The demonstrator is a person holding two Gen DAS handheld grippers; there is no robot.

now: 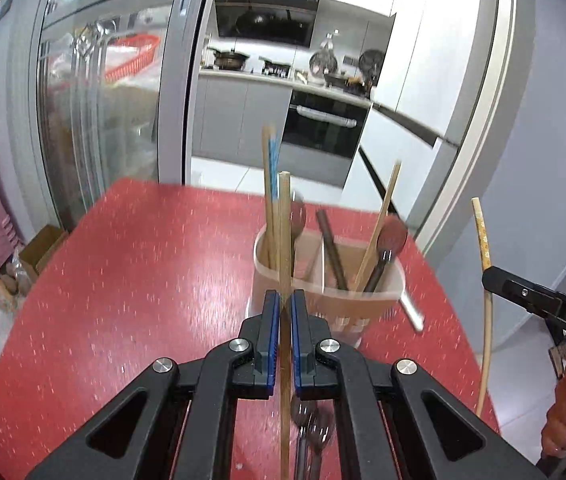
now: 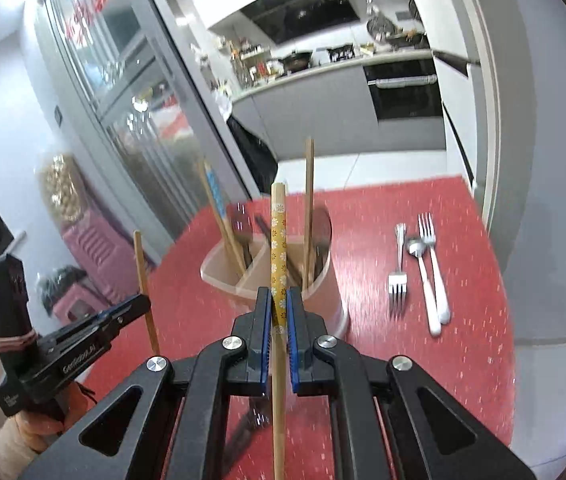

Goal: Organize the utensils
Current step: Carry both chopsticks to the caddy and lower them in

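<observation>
The left gripper [image 1: 285, 300] has its blue-padded fingers [image 1: 270, 320] clenched on a plain bamboo chopstick [image 1: 284, 232], held upright just in front of the divided utensil holder [image 1: 323, 308] on the red speckled bench [image 1: 143, 280]. The right gripper [image 2: 279, 300] grips a second chopstick [image 2: 278, 240] — this one with a yellow flower-patterned top — also upright, near the holder's front rim. The holder already contains several chopsticks (one with a blue band [image 1: 273, 164]), a dark-handled spoon [image 1: 391, 236] and other utensils, split between its two compartments. Off to the right on the bench lie two forks [image 2: 427, 232] and a white-handled spoon [image 2: 423, 276] — close together, well apart from the holder.
</observation>
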